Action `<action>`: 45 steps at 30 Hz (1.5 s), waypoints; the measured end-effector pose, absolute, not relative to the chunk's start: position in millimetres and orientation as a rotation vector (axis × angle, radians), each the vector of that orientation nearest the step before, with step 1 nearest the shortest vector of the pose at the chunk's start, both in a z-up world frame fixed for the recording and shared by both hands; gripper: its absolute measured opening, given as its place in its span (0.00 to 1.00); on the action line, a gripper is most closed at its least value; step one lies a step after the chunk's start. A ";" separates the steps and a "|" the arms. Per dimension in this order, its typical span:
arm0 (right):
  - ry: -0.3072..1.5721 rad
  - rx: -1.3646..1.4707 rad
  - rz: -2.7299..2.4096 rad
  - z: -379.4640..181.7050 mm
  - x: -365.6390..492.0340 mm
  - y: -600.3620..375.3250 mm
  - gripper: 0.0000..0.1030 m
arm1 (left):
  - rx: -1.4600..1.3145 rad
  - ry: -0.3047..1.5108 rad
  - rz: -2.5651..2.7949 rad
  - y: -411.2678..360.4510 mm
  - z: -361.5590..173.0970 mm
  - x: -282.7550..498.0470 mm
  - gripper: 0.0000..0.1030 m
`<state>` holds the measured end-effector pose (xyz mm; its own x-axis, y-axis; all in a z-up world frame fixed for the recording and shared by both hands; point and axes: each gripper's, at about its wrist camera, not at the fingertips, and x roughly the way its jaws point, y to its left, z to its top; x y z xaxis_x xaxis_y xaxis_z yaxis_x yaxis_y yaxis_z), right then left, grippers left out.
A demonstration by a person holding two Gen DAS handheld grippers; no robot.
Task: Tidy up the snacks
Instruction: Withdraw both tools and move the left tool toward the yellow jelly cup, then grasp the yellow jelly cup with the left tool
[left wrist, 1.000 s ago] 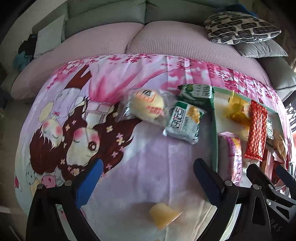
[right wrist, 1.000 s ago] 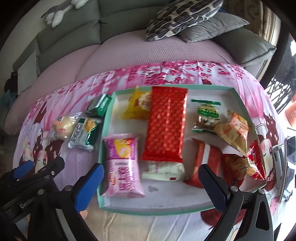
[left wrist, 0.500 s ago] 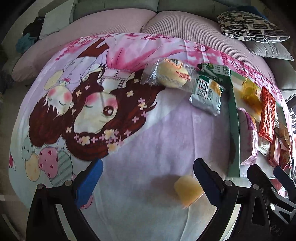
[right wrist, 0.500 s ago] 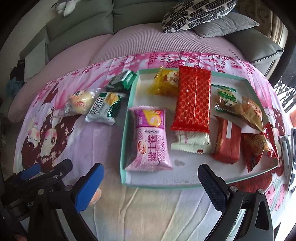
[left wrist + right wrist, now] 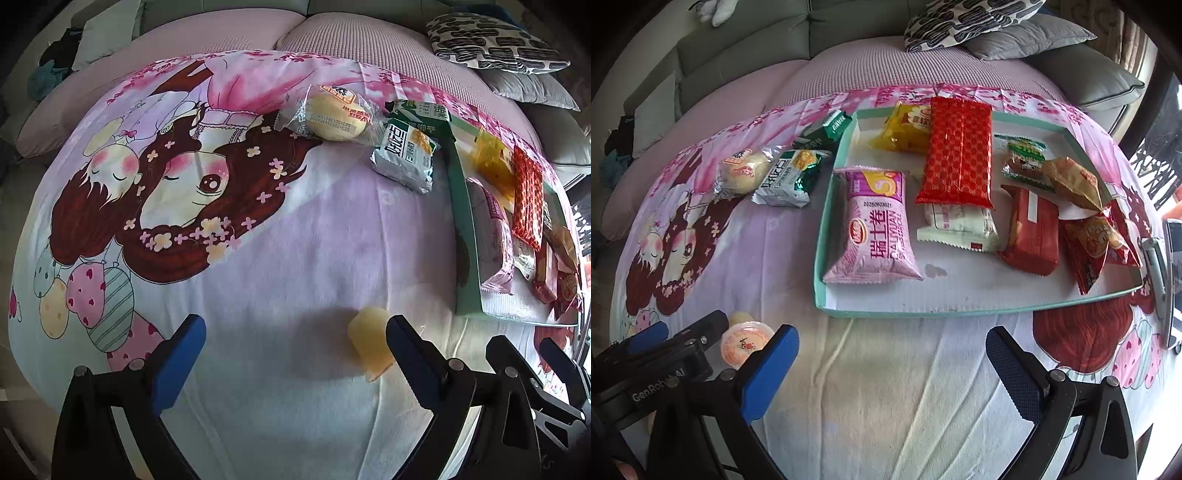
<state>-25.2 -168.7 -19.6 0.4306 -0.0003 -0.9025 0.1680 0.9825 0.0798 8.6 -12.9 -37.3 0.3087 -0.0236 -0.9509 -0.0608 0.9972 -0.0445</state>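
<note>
While most snacks already lie in the tray, the left wrist view looks down over a cartoon-print cloth (image 5: 229, 266) covering the surface. The left tongs (image 5: 291, 338) stand wide open and empty, their blue-padded tips low over the cloth. A small yellow jelly cup (image 5: 369, 341) lies on its side just beside the inner face of the right-hand tip, not clamped. Farther off, near the teal tray (image 5: 466, 266), lie a round bun in clear wrap (image 5: 334, 116), a green-and-silver packet (image 5: 404, 158) and a dark green packet (image 5: 421, 110), all outside the tray.

From the right wrist view, the right tongs (image 5: 892, 350) are also spread apart and empty, hovering over bare cloth in front of the tray's near wall (image 5: 960, 314). Inside the tray lie a pink Swiss-roll pack (image 5: 873, 229), a long red packet (image 5: 956, 155), a yellow packet (image 5: 905, 129), a white packet (image 5: 960, 225) and several red and brown ones. At lower left the left tongs appear, with the jelly cup's orange foil lid (image 5: 746, 343) beside them.

The step in hand looks like picking up the jelly cup. The next move likely calls for centring the cup between the left tips, closing gently on its small slippery body, then carrying it to the tray.
</note>
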 end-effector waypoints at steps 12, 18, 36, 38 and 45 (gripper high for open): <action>1.130 0.180 -0.139 -22.2 -32.5 -179.9 1.00 | -0.105 1.225 -0.032 -17.3 -27.7 4.7 0.95; 1.134 0.182 -0.143 -23.9 -32.4 -181.3 1.00 | -0.097 1.219 -0.060 -22.0 -26.6 5.5 0.93; 1.160 0.198 -0.176 -31.2 -35.5 -195.4 1.00 | -0.012 1.326 -0.226 -67.6 -59.2 8.2 0.48; 1.162 0.198 -0.172 -31.9 -35.4 -195.3 1.00 | 0.004 1.330 -0.226 -72.4 -62.7 9.1 0.48; 1.165 0.202 -0.173 -33.0 -35.4 -196.2 1.00 | 0.018 1.316 -0.227 -75.3 -62.3 11.0 0.42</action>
<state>-35.4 -196.2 -33.0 0.3853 -0.0302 -0.9223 0.2390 0.9686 0.0681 11.0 -75.3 -62.3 0.2336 -0.1553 -0.9598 0.1757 0.9777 -0.1154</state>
